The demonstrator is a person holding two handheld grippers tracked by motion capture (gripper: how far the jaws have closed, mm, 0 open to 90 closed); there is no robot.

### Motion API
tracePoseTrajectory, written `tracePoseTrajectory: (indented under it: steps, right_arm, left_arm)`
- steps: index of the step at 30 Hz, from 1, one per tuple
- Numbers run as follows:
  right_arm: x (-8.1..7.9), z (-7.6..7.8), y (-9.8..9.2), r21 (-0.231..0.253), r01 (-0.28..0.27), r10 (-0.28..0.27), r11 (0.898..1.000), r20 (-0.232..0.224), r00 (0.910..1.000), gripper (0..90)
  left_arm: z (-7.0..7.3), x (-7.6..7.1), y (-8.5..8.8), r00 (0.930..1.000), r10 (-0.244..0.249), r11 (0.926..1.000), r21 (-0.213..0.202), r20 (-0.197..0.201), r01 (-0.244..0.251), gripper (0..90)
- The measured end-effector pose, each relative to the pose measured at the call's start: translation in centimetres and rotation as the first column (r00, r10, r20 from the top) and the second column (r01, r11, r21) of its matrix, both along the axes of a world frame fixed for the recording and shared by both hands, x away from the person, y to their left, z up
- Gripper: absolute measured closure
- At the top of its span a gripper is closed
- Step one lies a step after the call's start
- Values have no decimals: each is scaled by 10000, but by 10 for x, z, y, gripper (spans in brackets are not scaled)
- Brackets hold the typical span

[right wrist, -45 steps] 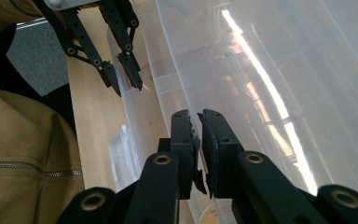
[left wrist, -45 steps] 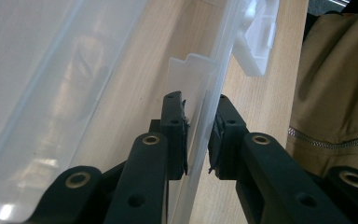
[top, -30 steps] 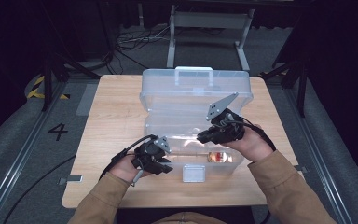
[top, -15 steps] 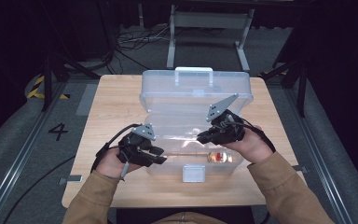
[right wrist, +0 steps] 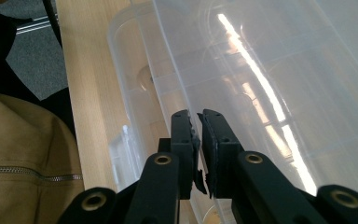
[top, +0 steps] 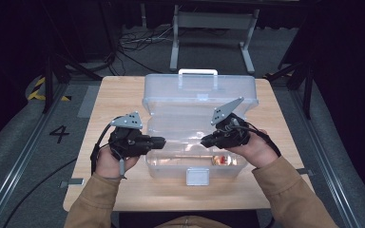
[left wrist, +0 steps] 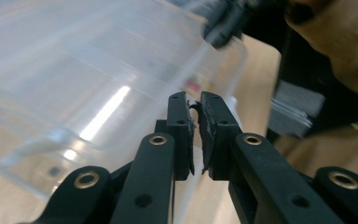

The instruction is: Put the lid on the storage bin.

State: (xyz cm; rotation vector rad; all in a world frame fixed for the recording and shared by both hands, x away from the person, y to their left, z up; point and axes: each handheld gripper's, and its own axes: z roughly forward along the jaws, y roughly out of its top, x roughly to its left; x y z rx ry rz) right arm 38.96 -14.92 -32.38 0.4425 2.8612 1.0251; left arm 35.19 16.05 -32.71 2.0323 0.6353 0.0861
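- The left gripper (top: 160, 141), a black two-jaw tool held in the person's left hand (top: 108, 162), had its jaws pressed nearly together with nothing between them; in the left gripper view (left wrist: 195, 122) only a thin slit showed between the pads.
- The right gripper (top: 204, 140), in the person's right hand (top: 253, 151), was likewise clenched on nothing, its jaws almost meeting in the right gripper view (right wrist: 196, 133).
- Both sets of jaws pointed inward toward each other, well apart, above the open base of a clear plastic storage box with a white handle and a white front latch (top: 153, 165).
- Just beyond and below the right jaws, a small orange and red object (top: 222, 160) lay inside the box base; its kind could not be told.
- Beyond both jaws, the box lid (top: 199, 92) stood raised at the far side.
- The box sat on a light wooden table (top: 114, 99).
- Tan sleeves (top: 91, 205) covered the person's forearms.
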Motion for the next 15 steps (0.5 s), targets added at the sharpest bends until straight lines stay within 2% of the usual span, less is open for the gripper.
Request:
tracePoseTrajectory:
  steps: [1,2,3,6,9,12,15]
  right_arm:
    - [0,0,0,0,0,0,10000,0,10000,833]
    - [0,0,0,1,3,-3,10000,-5,10000,833]
    - [-1,-1,0,7,10,-10,10000,-11,10000,833]
    - [-1,-1,0,22,21,-21,10000,-28,10000,832]
    - [-3,-2,0,43,49,-48,10000,-15,10000,831]
    - [-5,-4,1,24,67,-67,10000,21,10000,830]
    - [-6,-6,1,64,86,-86,9999,-20,10000,829]
  left_arm:
    - [0,0,0,10000,0,10000,0,0,0,850]
    - [2,2,3,9989,460,9987,-234,114,-457,857]
    - [2,2,3,9989,460,9987,-234,114,-457,859]
    - [5,3,7,9927,1182,9910,-661,222,-1165,861]
    - [8,6,8,9860,1653,9840,-716,232,-1633,869]
    - [13,8,5,9760,2126,9753,-711,474,-2090,878]
    - [18,9,4,9685,2389,9698,-667,698,-2344,885]
